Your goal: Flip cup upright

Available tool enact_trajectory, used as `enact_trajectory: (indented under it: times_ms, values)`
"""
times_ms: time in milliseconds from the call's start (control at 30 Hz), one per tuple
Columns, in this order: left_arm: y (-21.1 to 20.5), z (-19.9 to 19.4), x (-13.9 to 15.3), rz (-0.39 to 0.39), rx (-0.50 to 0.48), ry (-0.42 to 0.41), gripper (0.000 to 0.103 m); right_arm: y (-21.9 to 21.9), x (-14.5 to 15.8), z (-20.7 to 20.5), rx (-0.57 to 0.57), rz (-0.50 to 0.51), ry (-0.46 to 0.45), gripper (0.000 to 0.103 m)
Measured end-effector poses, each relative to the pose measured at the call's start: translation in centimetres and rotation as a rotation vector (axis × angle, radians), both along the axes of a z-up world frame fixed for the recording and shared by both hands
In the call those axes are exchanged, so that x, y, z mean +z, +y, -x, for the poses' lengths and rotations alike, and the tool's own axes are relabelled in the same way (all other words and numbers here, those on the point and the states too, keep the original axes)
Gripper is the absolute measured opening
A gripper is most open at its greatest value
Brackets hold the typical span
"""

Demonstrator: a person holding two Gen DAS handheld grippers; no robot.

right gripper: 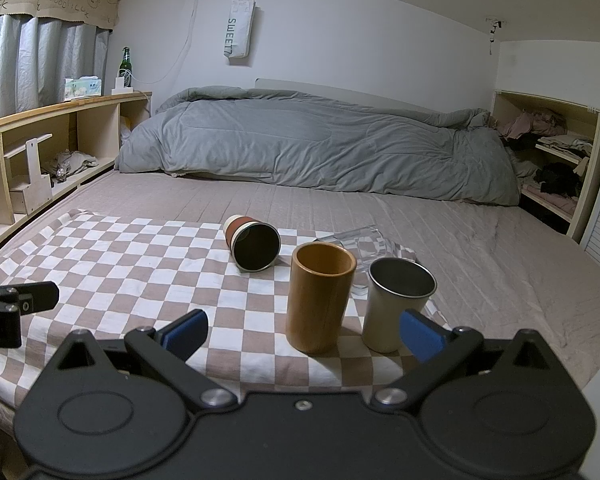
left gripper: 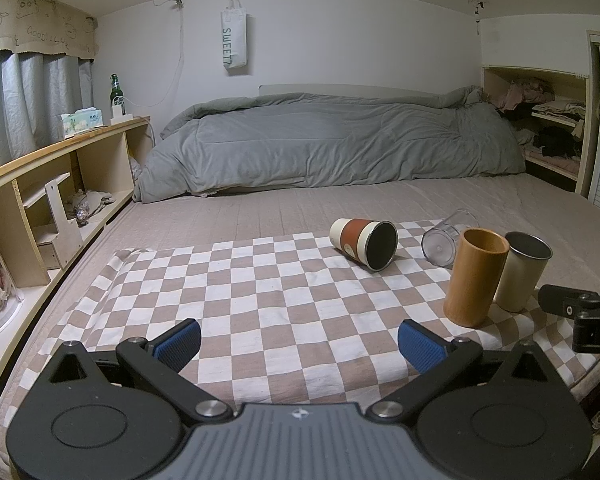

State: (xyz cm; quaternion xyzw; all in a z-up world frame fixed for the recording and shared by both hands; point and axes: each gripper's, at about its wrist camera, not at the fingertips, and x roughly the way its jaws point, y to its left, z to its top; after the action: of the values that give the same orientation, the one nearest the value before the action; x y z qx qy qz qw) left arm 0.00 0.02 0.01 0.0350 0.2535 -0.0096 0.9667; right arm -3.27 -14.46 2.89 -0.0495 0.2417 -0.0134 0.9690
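A cream cup with a brown sleeve (left gripper: 363, 242) lies on its side on the checkered cloth (left gripper: 260, 288), its dark mouth toward me; it also shows in the right wrist view (right gripper: 253, 246). A clear glass (left gripper: 444, 238) lies on its side beside it, partly hidden in the right wrist view (right gripper: 360, 240). A wooden cup (right gripper: 320, 296) and a metal cup (right gripper: 398, 302) stand upright. My left gripper (left gripper: 299, 343) is open and empty, short of the cups. My right gripper (right gripper: 304, 332) is open and empty, just before the wooden cup.
The cloth lies on a bed with a grey duvet (left gripper: 332, 144) at the back. Wooden shelves (left gripper: 60, 184) run along the left. A shelf with clothes (right gripper: 552, 160) stands at the right. The other gripper shows at the edge of each view (left gripper: 580, 308) (right gripper: 12, 304).
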Motion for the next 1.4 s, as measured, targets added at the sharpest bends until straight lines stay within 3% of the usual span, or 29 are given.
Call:
enact_trajectory:
  times_ms: [1100, 1400]
  values:
    - [-0.2, 0.2, -0.1, 0.009, -0.002, 0.008, 0.103, -0.1, 0.0, 0.2, -0.001, -0.001, -0.001, 0.103]
    - [-1.5, -3.0, -0.4, 0.046, -0.034, 0.037, 0.103, -0.9, 0.3, -1.0, 0.013, -0.045, 0.015, 0.103]
